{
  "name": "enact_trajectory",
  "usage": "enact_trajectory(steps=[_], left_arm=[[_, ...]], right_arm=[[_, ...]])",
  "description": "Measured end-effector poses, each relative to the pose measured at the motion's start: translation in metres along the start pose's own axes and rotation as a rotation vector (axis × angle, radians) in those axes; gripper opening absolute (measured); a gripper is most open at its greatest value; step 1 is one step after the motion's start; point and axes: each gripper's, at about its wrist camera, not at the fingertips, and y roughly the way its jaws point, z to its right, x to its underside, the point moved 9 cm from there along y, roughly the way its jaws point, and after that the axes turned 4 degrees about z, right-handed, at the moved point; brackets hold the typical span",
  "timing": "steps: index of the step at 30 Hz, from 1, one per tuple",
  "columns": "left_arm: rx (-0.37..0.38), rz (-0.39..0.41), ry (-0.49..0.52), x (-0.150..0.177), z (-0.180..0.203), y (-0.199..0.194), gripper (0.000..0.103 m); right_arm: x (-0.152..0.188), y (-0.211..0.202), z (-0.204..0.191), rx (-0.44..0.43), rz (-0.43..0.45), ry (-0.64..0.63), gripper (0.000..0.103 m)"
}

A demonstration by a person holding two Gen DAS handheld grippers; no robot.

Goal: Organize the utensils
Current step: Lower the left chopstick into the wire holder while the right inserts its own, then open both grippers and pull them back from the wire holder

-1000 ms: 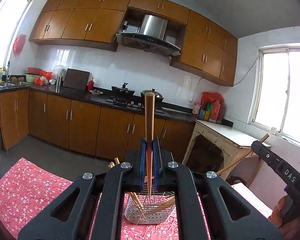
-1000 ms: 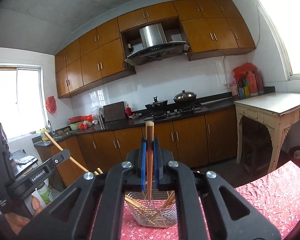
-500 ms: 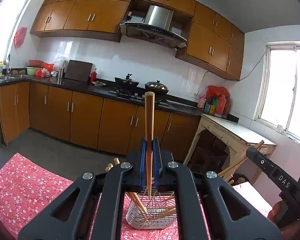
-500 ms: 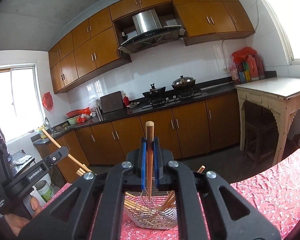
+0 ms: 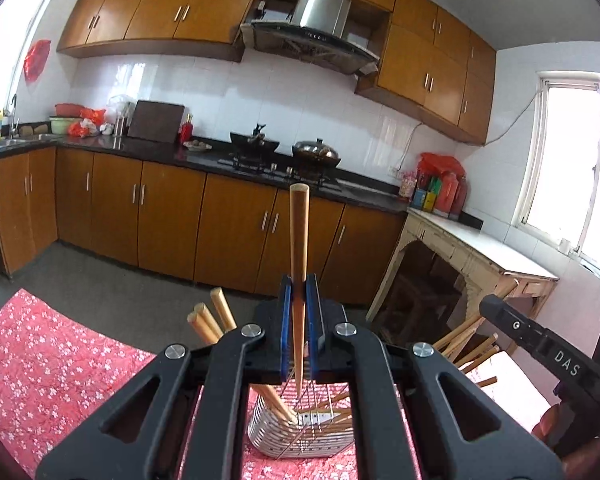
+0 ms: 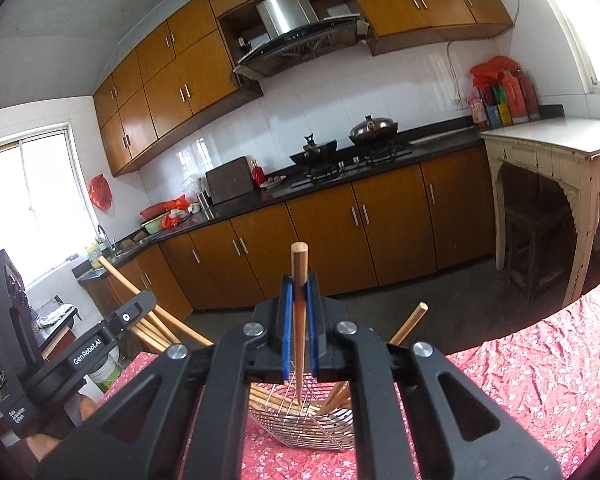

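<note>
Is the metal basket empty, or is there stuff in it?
Not empty. The metal basket on the red flowered cloth already holds several wooden chopsticks that lean out over its rim in different directions.

My left claw (image 5: pixel 299 336): black frame, blue pads, silver bolts. My right claw (image 6: pixel 299 332): same black, same blue pads. Chopstick (image 5: pixel 299 248) in left claw: warm tan wood. Chopstick (image 6: pixel 299 300) in right claw: tan, darker brown stain between pads. Basket (image 5: pixel 300 436): shiny silver wire and perforated steel. Tablecloth (image 5: pixel 52 364) on table: red-pink, small white blossom print. Cabinets (image 5: pixel 168 220): orange-brown wood, silver handles. Wall tiles (image 5: pixel 228 96): white. Countertop (image 5: pixel 148 148): black. Range hood (image 5: pixel 320 16): silver and black. Side table (image 6: pixel 548 152): chipped cream paint.
</note>
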Motion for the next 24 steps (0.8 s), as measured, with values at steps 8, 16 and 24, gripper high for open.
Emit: enact_trajectory(steps=[8,16,24], left_arm=[[0.001,-0.061,-0.003,0.016,-0.009,0.005,0.007],[-0.003,-0.108,-0.013,0.028,-0.018,0.011,0.007],[0.0,-0.132,-0.017,0.035,-0.021,0.015,0.007]], right_arm=[[0.016,0.017,0.002,0.003,-0.047,0.004,0.008],[0.026,0.025,0.01,0.021,-0.076,0.018,0.008],[0.033,0.025,0.02,0.055,-0.084,0.027,0.012]])
